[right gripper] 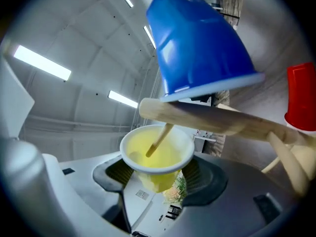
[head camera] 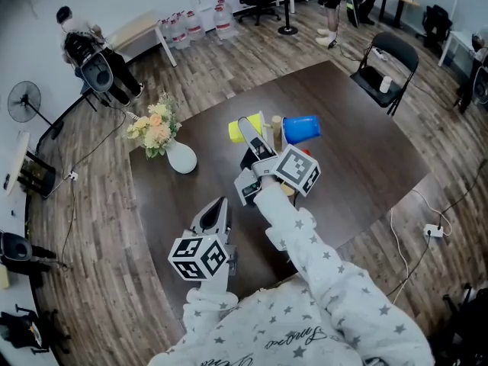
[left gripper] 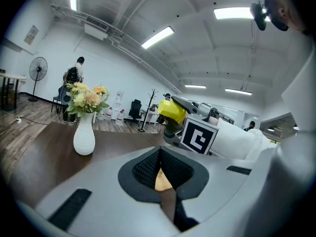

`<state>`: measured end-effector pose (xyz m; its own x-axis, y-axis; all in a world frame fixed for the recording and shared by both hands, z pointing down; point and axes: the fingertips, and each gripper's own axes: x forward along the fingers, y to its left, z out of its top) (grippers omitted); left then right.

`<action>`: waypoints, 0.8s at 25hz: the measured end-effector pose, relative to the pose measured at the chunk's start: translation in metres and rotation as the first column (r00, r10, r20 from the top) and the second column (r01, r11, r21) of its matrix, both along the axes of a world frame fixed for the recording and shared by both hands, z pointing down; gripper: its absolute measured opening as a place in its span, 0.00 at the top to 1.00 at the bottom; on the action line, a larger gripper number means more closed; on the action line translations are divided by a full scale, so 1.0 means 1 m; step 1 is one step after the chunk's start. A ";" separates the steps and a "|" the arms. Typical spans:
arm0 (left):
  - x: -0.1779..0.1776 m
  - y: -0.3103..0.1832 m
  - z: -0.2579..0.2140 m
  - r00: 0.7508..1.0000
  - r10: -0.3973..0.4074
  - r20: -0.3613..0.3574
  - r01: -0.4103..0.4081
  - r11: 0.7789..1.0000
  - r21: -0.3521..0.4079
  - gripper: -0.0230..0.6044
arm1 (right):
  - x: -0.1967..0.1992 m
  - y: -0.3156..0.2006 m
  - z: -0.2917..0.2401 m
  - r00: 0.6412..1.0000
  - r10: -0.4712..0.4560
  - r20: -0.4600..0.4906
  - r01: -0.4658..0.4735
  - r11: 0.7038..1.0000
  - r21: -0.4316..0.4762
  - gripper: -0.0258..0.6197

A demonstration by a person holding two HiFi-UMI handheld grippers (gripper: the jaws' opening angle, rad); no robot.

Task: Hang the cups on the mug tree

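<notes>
Item: right claw (right gripper: 158,176), lower centre of the right gripper view, closed on a yellow cup (right gripper: 155,154). The jaws stand fairly wide with a dark pad against each side of the cup, whose open mouth faces the camera. Item: mug tree (right gripper: 212,117), pale wood, one thick arm crossing the middle of that view. A thin peg (right gripper: 159,139) slants down from it into the yellow cup's mouth; whether the peg touches the inside cannot be told. Item: blue cup (right gripper: 197,38), upper centre, mouth downward, its rim just above the thick arm. Item: red cup (right gripper: 302,98), cut off by the right edge, wider end downward, near the tree's further arms. Item: left claw (head camera: 221,203), lower centre of the head view, jaws together with nothing between them, well apart from the tree and level over the table (head camera: 366,151). Item: table, dark brown, filling the middle of the head view, with the tree and the yellow and blue cups at its centre. Item: white vase (head camera: 181,159) with pale flowers (head camera: 155,126), standing upright on the table to the left of centre. Item: star-printed sleeve (head camera: 305,242), running from the lower edge up to the right claw.
</notes>
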<state>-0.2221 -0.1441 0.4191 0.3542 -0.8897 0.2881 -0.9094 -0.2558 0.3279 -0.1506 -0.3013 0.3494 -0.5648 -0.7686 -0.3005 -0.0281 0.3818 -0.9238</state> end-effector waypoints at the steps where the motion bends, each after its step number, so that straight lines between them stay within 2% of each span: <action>1: 0.000 0.000 0.000 1.000 -0.001 -0.004 0.001 1.000 -0.002 0.92 | 0.002 0.000 0.000 1.000 0.001 0.012 -0.001 1.000 -0.004 0.52; 9: -0.003 -0.002 0.001 1.000 -0.015 -0.013 0.015 1.000 -0.005 0.92 | 0.010 -0.003 0.006 0.994 0.007 0.111 0.000 0.998 -0.064 0.51; 20: -0.005 -0.002 0.000 1.000 -0.016 -0.020 0.016 1.000 -0.004 0.92 | 0.008 -0.001 0.005 0.994 0.002 0.114 0.005 0.998 -0.062 0.45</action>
